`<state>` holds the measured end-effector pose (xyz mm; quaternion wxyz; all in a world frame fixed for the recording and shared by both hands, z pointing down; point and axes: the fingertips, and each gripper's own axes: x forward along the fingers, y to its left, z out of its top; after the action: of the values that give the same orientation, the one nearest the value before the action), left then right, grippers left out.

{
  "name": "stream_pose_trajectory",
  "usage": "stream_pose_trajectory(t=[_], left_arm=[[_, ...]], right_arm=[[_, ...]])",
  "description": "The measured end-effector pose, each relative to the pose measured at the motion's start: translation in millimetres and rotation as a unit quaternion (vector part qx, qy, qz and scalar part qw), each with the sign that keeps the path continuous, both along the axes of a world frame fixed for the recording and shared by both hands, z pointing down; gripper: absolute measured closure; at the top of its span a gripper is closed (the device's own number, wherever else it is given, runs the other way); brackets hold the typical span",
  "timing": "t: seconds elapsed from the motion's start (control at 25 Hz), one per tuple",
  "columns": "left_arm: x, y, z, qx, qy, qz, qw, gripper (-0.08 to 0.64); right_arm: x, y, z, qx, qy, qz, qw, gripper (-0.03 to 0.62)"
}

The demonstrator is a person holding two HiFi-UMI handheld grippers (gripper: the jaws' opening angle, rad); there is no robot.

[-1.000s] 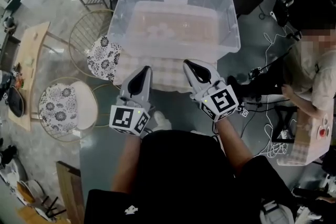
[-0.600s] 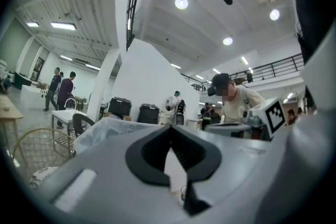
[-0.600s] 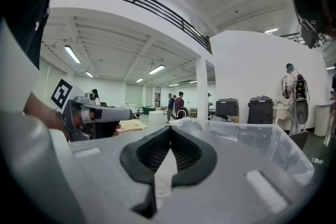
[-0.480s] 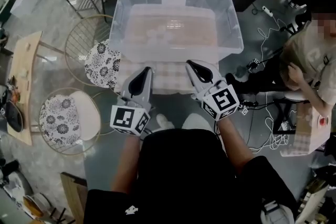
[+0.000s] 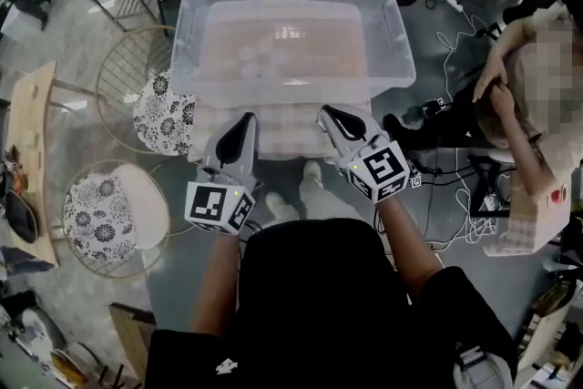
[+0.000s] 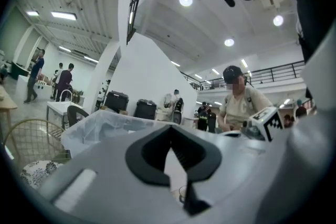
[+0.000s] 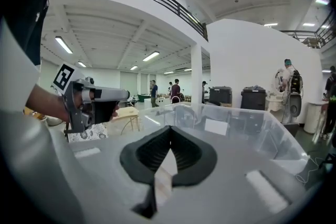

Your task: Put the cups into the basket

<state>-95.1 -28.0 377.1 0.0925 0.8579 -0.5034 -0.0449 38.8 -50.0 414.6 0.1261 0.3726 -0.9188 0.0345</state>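
A large clear plastic bin (image 5: 296, 5) stands on a table with a checked cloth (image 5: 282, 127); it serves as the basket. Pale clear cups (image 5: 258, 57) show faintly on its floor. My left gripper (image 5: 243, 123) and right gripper (image 5: 331, 115) hover side by side over the table's near edge, just short of the bin's front wall. Both are shut and hold nothing. In the left gripper view the shut jaws of the left gripper (image 6: 170, 140) point at the bin (image 6: 100, 122). In the right gripper view the shut right gripper (image 7: 169, 136) faces the bin (image 7: 236, 123), with the left gripper (image 7: 100, 98) beside it.
Two wire chairs with floral cushions (image 5: 162, 100) (image 5: 107, 216) stand left of the table. A person (image 5: 537, 87) sits at the right, with cables (image 5: 455, 196) on the floor between. A wooden table (image 5: 27, 150) is at the far left.
The head view has shifted, so bin and table now sit a little further left and higher. Both grippers kept their place before the bin, still shut. The seated person raised an arm.
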Motion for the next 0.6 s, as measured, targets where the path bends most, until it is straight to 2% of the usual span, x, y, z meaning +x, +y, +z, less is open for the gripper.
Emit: stream_pose_trajectory(t=[0.2, 0.4, 0.6], left_arm=[[10.2, -20.8, 3.7, -0.008, 0.000, 0.000, 1.0000, 0.552], [24.0, -36.3, 6.9, -0.017, 0.000, 0.011, 0.9998, 0.552], [32.8, -48.2, 8.3, -0.023, -0.004, 0.011, 0.9997, 0.552]], right_arm=[[15.1, -13.6, 50.1, -0.048, 0.044, -0.009, 0.998, 0.591], [25.9, -21.8, 106.7, -0.109, 0.079, -0.018, 0.991, 0.591], [35.8, -25.2, 164.7, -0.177, 0.122, -0.030, 0.976, 0.527]])
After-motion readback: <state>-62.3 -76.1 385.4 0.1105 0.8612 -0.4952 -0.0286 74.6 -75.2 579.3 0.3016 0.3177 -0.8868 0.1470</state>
